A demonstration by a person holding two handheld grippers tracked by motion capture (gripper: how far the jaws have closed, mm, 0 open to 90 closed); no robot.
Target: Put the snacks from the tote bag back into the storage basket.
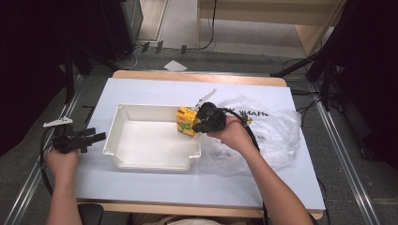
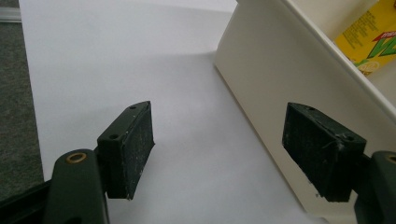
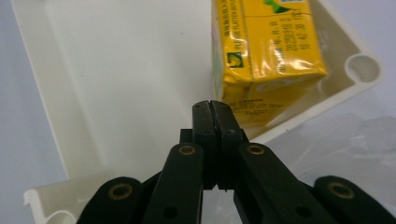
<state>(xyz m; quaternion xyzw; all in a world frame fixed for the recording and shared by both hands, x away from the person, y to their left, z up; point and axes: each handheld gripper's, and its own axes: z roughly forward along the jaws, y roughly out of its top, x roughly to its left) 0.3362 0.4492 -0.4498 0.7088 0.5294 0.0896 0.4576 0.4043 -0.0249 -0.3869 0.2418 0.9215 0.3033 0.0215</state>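
Note:
A yellow drink carton (image 1: pixel 186 120) stands in the far right corner of a white plastic tray (image 1: pixel 155 164). My right gripper (image 1: pixel 199 123) hovers over that corner, shut with nothing between its jaws. In the right gripper view the closed tips (image 3: pixel 215 109) lie right at the carton's (image 3: pixel 266 46) near edge; I cannot tell whether they touch it. My left gripper (image 1: pixel 96 137) rests at the table's left side, just outside the tray's left wall. In the left gripper view it (image 2: pixel 219 149) stands wide open and empty over the white tabletop, beside the tray wall (image 2: pixel 271 70).
A crumpled clear plastic bag (image 1: pixel 267 126) lies on the table right of the tray, under my right forearm. The tray's floor (image 3: pixel 116 70) is bare apart from the carton. The white table surface (image 1: pixel 155 89) runs behind the tray.

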